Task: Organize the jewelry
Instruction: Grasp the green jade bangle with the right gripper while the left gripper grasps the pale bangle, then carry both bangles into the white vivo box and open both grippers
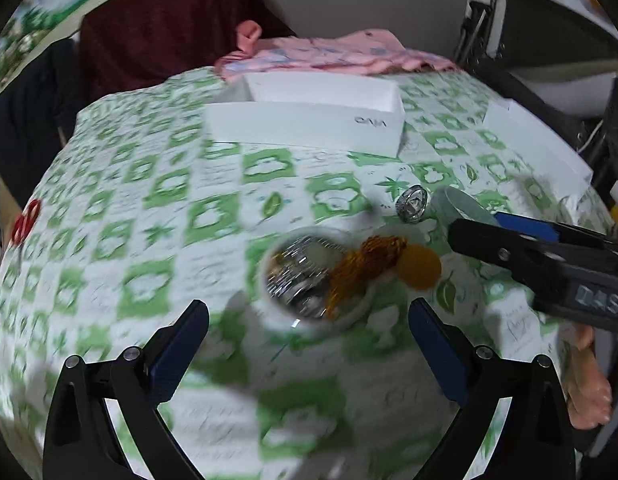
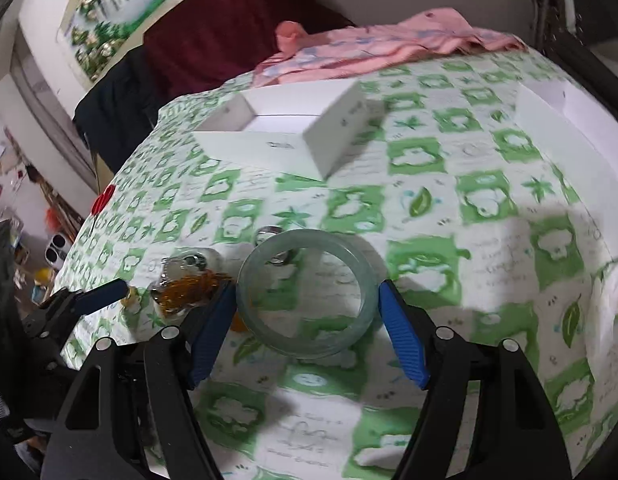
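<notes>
Between the blue pads of the right claw [image 2: 307, 320] sits a pale green jade bangle [image 2: 307, 294], gripped at both sides just above the green-patterned bench cloth [image 2: 489, 208]. I judge the pick-up step is in hand; next it needs a lift toward the open white box [image 2: 285, 136] behind. The left claw [image 1: 309, 344] stands wide open and empty near a white cup [image 1: 309, 280] holding silver jewelry and orange tassels.

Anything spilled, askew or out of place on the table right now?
Yes, one thing. An orange tassel hangs over the rim of the small white cup onto the tablecloth, with silver pieces piled inside. A silver ring lies loose beside it. The jade bangle sits between the right gripper's fingers.
</notes>
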A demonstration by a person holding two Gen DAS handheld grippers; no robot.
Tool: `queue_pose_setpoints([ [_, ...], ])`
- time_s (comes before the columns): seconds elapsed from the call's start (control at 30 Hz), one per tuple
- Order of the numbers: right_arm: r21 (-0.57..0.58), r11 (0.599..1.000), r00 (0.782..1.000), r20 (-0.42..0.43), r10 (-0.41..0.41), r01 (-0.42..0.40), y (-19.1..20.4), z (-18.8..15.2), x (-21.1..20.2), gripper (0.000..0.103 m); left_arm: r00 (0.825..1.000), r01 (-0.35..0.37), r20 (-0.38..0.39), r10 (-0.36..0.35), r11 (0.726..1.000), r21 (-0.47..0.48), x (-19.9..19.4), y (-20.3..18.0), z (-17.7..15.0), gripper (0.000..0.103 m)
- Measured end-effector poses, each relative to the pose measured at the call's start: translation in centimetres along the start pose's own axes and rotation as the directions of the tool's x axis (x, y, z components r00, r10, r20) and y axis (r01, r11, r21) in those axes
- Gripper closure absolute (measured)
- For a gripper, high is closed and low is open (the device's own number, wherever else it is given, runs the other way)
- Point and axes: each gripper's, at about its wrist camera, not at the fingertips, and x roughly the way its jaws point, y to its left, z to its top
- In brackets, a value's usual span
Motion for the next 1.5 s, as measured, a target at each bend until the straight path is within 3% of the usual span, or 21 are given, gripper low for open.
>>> queue_pose_setpoints([
  [0.1, -0.005, 1.0, 1.0, 0.0, -0.003, 0.003, 0.0, 0.0, 0.0, 0.034, 0.999, 0.022, -0.037, -0.022, 1.0, -0.009, 1.8, 0.3, 0.3, 0.004],
  [0.2, -0.008, 1.0, 1.0, -0.003, -0.008, 0.008, 0.0, -0.1, 0.0, 0.034, 1.0, 0.005, -0.013, -0.005, 1.0, -0.011, 1.9, 0.9, 0.8, 0.006],
  [0.27, -0.01, 1.0, 1.0, -0.003, -0.01, 0.01, 0.0, 0.0, 0.0, 0.034, 1.0, 0.019, -0.011, -0.019, 0.999, -0.033, 2.0, 1.6, 1.2, 0.014],
  [0.33, -0.009, 1.0, 1.0, -0.004, -0.009, 0.009, 0.0, -0.1, 0.1, 0.034, 1.0, 0.019, 0.002, -0.019, 0.999, -0.048, 1.9, 2.3, 1.4, 0.034],
  [0.43, -0.015, 1.0, 1.0, -0.004, -0.016, 0.016, 0.2, -0.2, 0.1, 0.034, 1.0, -0.023, 0.015, 0.025, 0.996, -0.083, 1.2, 3.5, 0.6, 0.034],
  [0.57, -0.038, 0.999, 0.999, -0.003, -0.033, 0.033, 0.6, -0.2, 0.3, 0.034, 1.0, -0.004, 0.014, 0.006, 0.989, -0.145, 1.0, 4.9, 0.5, 0.033],
  [0.63, -0.048, 0.998, 0.999, -0.001, -0.043, 0.043, 0.8, -0.3, 0.4, 0.034, 1.0, 0.001, 0.008, 0.0, 0.989, -0.15, 1.2, 4.8, 0.7, 0.025],
  [0.77, -0.062, 0.997, 0.998, 0.004, -0.056, 0.056, 1.0, -0.4, 0.5, 0.034, 1.0, -0.017, 0.008, 0.018, 0.992, -0.122, 1.4, 4.3, 1.0, 0.027],
  [0.8, -0.062, 0.997, 0.999, 0.007, -0.054, 0.054, 1.0, -0.4, 0.5, 0.034, 1.0, -0.008, 0.02, 0.011, 0.993, -0.121, 1.1, 4.4, 0.9, 0.034],
  [0.87, -0.049, 0.998, 0.999, 0.018, -0.032, 0.032, 0.8, -0.3, 0.2, 0.034, 0.999, 0.025, 0.034, -0.021, 0.991, -0.133, 0.6, 4.5, 0.9, 0.034],
  [1.0, -0.035, 0.999, 0.998, 0.07, -0.008, 0.01, 0.6, -0.1, -0.8, 0.034, 0.988, 0.093, 0.133, -0.073, 0.984, -0.15, -2.7, 4.9, 1.3, 0.034],
  [1.17, -0.045, 0.999, 0.994, 0.105, -0.003, 0.008, 0.8, 0.1, -1.6, 0.034, 0.978, 0.103, 0.195, -0.074, 0.984, -0.143, -5.2, 5.1, 2.3, 0.034],
  [1.37, -0.053, 0.998, 0.996, 0.084, -0.028, 0.032, 0.8, 0.1, -1.1, 0.034, 0.984, 0.086, 0.167, -0.057, 0.98, -0.177, -4.1, 5.8, 2.8, 0.034],
  [1.5, -0.073, 0.995, 0.998, -0.001, -0.067, 0.067, 1.0, -0.1, 0.6, 0.034, 0.987, 0.079, 0.155, -0.049, 0.978, -0.193, -3.6, 6.2, 3.3, 0.034],
])
